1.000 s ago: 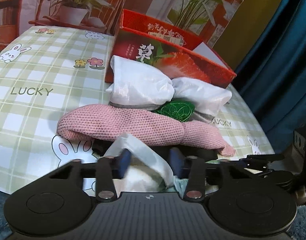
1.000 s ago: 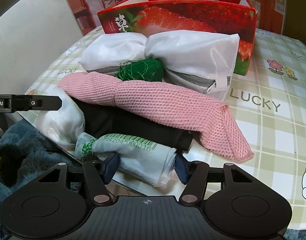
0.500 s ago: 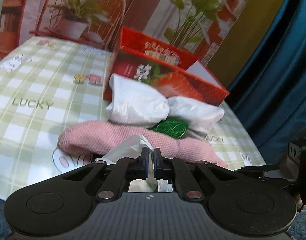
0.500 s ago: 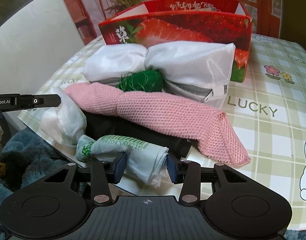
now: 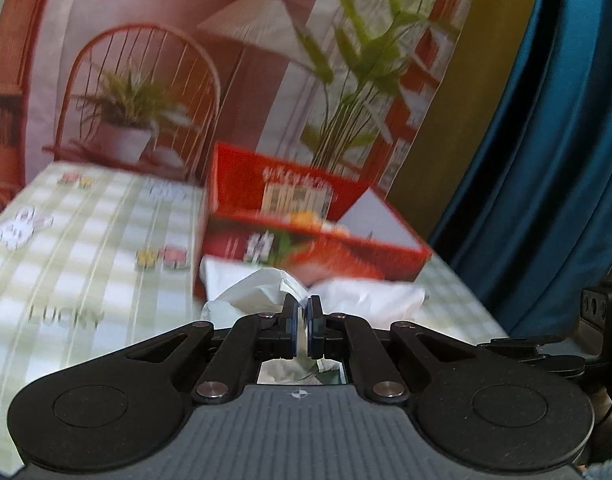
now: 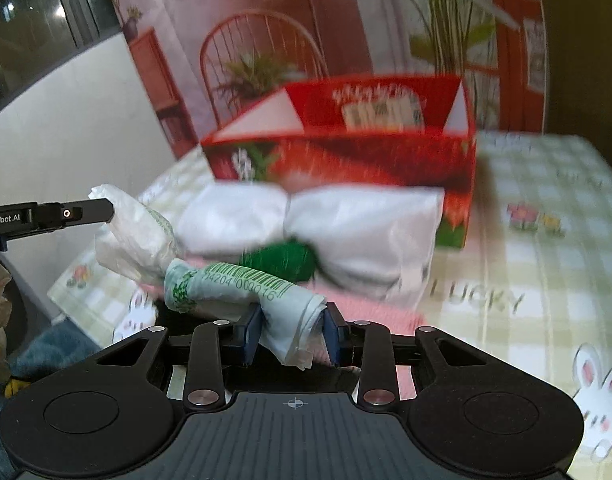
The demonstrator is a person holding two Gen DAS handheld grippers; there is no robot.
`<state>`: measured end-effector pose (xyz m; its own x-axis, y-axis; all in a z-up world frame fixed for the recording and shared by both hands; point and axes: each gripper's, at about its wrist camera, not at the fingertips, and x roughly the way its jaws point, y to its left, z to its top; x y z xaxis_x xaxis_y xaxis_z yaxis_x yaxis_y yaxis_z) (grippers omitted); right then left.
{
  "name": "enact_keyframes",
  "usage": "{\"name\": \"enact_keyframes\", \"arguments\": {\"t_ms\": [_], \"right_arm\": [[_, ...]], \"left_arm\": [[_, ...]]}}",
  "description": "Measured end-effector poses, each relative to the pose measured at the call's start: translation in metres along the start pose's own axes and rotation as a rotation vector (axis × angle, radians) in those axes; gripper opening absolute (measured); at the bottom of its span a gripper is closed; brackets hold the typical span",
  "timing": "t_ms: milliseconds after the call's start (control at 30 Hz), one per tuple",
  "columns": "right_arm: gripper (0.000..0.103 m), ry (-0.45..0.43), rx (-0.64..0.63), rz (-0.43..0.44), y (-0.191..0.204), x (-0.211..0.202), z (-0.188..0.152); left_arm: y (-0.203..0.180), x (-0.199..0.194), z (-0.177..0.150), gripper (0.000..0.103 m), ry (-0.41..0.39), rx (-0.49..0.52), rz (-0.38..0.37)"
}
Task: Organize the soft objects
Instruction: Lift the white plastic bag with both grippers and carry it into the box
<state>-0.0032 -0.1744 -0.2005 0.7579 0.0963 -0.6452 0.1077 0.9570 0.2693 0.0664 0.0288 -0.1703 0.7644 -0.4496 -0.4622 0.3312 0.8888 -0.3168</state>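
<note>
A rolled white plastic bag with green print (image 6: 225, 284) hangs in the air between both grippers. My right gripper (image 6: 291, 330) is shut on its near end. My left gripper (image 5: 301, 322) is shut on its other end (image 5: 257, 288), and its finger shows in the right wrist view (image 6: 81, 213). Below on the table lie a white mesh pouch (image 6: 346, 228), a green scrubber (image 6: 281, 258) and a pink knit cloth (image 6: 366, 308). The red strawberry box (image 6: 346, 152) stands open behind them.
The table has a green checked cloth (image 6: 546, 264) with "LUCKY" and rabbit prints. A blue curtain (image 5: 546, 140) hangs to the right in the left wrist view. A printed backdrop stands behind the box. A white wall (image 6: 65, 128) is at the left.
Both grippers closed on the plastic bag and lifted it up off the pile. The views now sit higher and show more of the box's inside.
</note>
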Motion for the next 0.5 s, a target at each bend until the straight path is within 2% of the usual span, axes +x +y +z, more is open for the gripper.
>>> {"name": "enact_keyframes", "arguments": {"t_ms": [300, 500], "right_arm": [[0.030, -0.136, -0.057, -0.050, -0.015, -0.014, 0.079], [0.030, -0.168, -0.090, -0.092, -0.033, 0.005, 0.135]], "left_arm": [[-0.024, 0.031, 0.071, 0.005, -0.110, 0.088, -0.024], [-0.024, 0.074, 0.113, 0.005, -0.115, 0.108, -0.009]]}}
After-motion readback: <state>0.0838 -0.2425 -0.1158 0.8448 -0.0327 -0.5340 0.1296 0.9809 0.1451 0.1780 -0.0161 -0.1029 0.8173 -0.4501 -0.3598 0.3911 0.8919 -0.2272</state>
